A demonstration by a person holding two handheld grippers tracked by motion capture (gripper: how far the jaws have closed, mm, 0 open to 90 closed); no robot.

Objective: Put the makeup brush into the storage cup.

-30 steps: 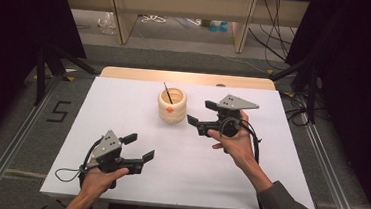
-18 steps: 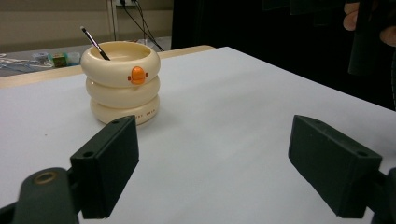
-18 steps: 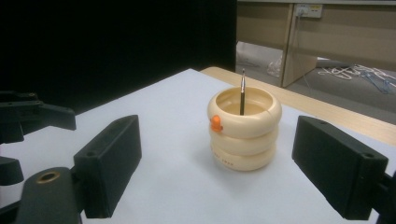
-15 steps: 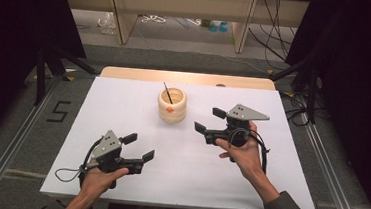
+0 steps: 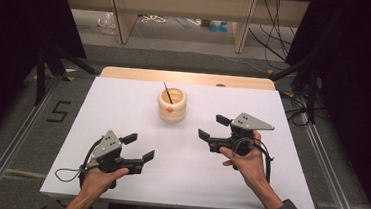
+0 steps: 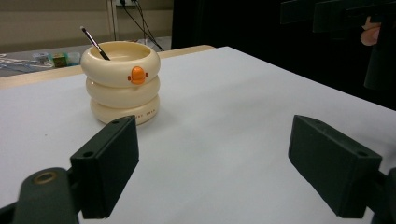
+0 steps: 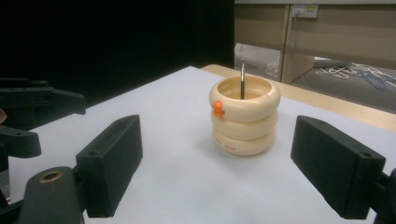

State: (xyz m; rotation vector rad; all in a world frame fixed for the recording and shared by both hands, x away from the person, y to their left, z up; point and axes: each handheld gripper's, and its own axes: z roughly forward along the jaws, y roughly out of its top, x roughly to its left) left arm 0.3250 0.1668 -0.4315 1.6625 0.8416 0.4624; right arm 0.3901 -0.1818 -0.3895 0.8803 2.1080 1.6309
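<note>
Well, a cream holder shaped like three stacked rings stands upright on the white table, toward the far middle of it. It has a small orange knob on its near side, and a thin dark brush leans inside, its tip poking up past the rim.

The person's left hand holds the left gripper low at the near left part of the table, jaws spread wide with nothing between them, aimed off toward the right. In the left gripper view the holder sits beyond the left jaw, well apart from it.

The right hand holds the right gripper out to the right of the holder, near it but not touching, jaws wide apart and empty, pointing left. The right gripper view shows the holder standing between and beyond the two jaws, with the brush upright in it. A cable trails from the left gripper over the near table edge.
</note>
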